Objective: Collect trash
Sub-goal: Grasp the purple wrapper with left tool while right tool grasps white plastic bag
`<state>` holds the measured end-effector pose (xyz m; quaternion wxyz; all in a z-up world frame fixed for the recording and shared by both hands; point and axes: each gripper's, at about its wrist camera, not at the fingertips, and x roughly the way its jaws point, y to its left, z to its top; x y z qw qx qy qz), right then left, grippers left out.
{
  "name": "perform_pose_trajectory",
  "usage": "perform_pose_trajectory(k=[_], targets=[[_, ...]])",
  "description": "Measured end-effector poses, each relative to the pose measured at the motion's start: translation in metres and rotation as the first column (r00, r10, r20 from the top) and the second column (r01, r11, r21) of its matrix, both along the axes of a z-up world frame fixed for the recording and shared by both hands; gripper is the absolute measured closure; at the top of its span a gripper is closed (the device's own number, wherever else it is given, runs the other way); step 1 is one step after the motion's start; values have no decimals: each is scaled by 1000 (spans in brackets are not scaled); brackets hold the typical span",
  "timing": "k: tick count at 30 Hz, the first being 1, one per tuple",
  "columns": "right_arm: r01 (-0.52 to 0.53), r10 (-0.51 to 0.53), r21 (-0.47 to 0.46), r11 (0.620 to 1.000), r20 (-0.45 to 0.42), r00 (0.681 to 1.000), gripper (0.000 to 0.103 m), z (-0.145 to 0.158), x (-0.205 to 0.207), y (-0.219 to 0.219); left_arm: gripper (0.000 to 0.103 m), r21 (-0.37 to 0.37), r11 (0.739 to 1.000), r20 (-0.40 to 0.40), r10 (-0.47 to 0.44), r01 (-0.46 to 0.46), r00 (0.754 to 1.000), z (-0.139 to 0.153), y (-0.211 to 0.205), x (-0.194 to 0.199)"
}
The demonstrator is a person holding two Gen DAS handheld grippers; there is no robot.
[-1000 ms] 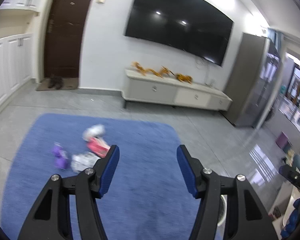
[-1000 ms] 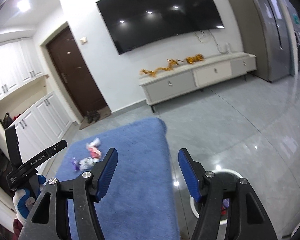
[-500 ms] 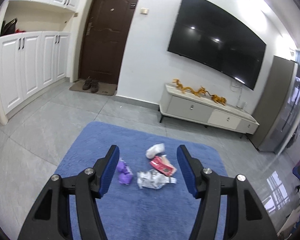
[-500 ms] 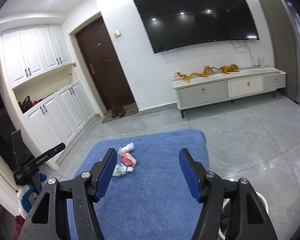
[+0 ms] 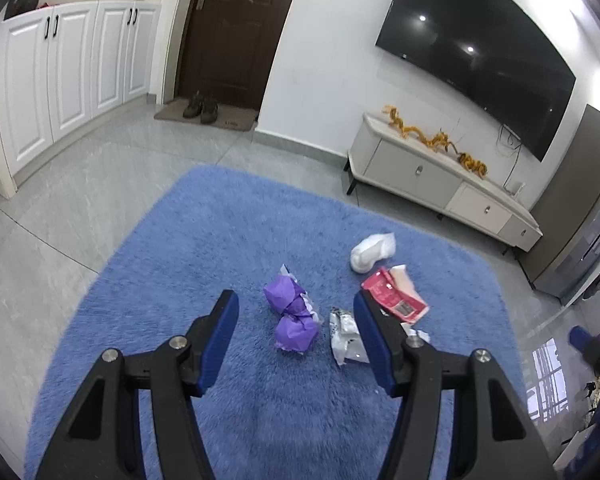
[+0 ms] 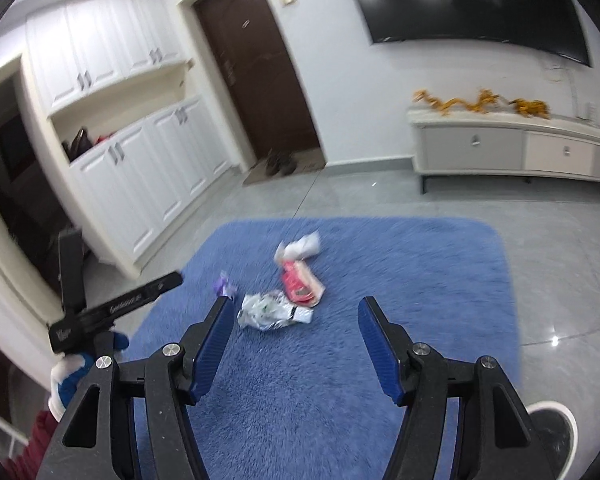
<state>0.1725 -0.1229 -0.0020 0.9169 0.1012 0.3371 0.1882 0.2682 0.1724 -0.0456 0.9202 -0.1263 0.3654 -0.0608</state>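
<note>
Through the left wrist camera, we have swung and dipped toward the litter: a second ago it lay off to the left on the blue rug [image 5: 204, 240], and now the purple crumpled wrapper [image 5: 290, 312] sits framed between the open, empty jaws of our left gripper [image 5: 296, 316], the silver foil wrapper [image 5: 346, 338] beside it, the red packet [image 5: 394, 296] and white tissue wad [image 5: 372, 252] beyond.

Through the right wrist camera, the pile has come closer too. Our right gripper [image 6: 294, 314] gapes empty above the foil, ready to pick.
</note>
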Motion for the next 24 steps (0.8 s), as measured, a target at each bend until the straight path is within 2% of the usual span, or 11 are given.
perform_pose_trajectory(k=[9, 11, 17, 24], targets=[[-170, 166, -57, 984, -67, 984, 41, -67, 49, 54, 45, -6, 1000, -70, -2, 2, 998, -45, -18, 44], [-207, 202, -82, 975, -67, 977, 37, -74, 56, 67, 45, -7, 1000, -78, 1, -1, 997, -50, -19, 49], [-272, 267, -162, 949, -52, 962, 36, -91, 74, 102, 46, -12, 1000, -108, 12, -13, 994, -67, -17, 63], [-307, 298, -214, 927, -72, 952, 36, -118, 91, 119, 56, -49, 999, -109, -1, -5, 994, -75, -14, 64]])
